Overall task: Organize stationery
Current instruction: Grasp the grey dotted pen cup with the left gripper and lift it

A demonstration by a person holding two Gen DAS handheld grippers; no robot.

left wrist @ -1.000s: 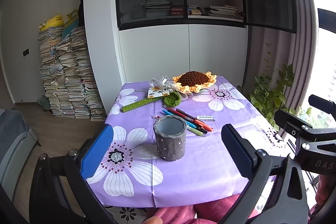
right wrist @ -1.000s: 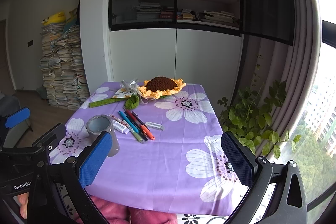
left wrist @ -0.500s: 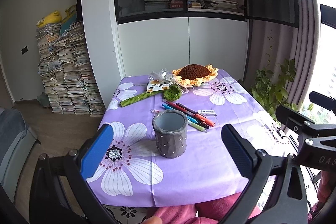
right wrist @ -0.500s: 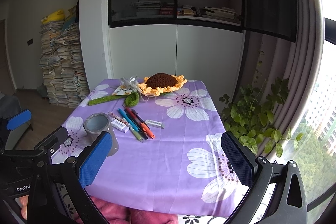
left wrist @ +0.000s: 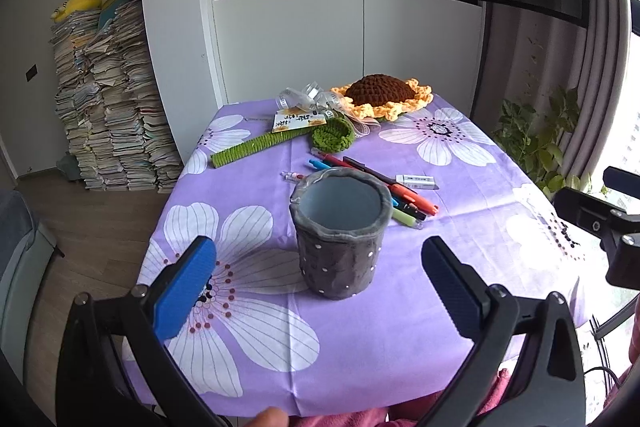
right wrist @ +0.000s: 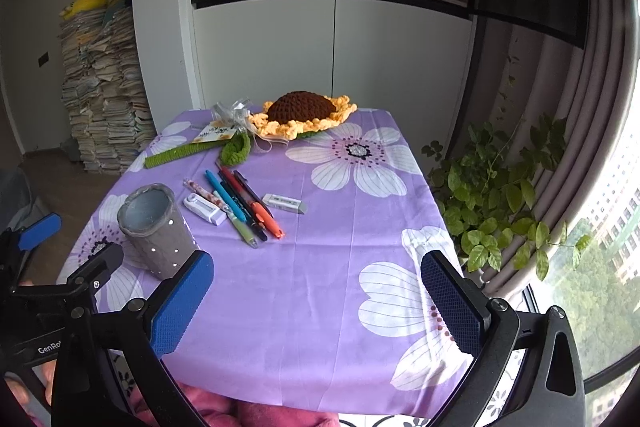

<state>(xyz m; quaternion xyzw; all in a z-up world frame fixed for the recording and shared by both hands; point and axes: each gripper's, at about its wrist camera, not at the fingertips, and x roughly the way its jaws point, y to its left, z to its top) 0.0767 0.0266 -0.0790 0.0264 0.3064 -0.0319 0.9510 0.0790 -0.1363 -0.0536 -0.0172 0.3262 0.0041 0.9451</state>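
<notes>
An empty grey pen cup stands upright on the purple flowered tablecloth; it also shows in the right wrist view. Several pens lie side by side behind it, with a white correction tape and a white eraser beside them. The pens and eraser also show in the left wrist view. My left gripper is open, just in front of the cup. My right gripper is open and empty above the near table edge, right of the cup.
A crocheted sunflower, its green stem and leaf, a ribbon and a card lie at the table's far end. A cabinet with bookshelves stands behind. Paper stacks stand left; a plant grows right.
Both grippers have moved forward and tilted down toward the table. The cup now sits much closer between my left fingers. Nothing on the table has moved.
</notes>
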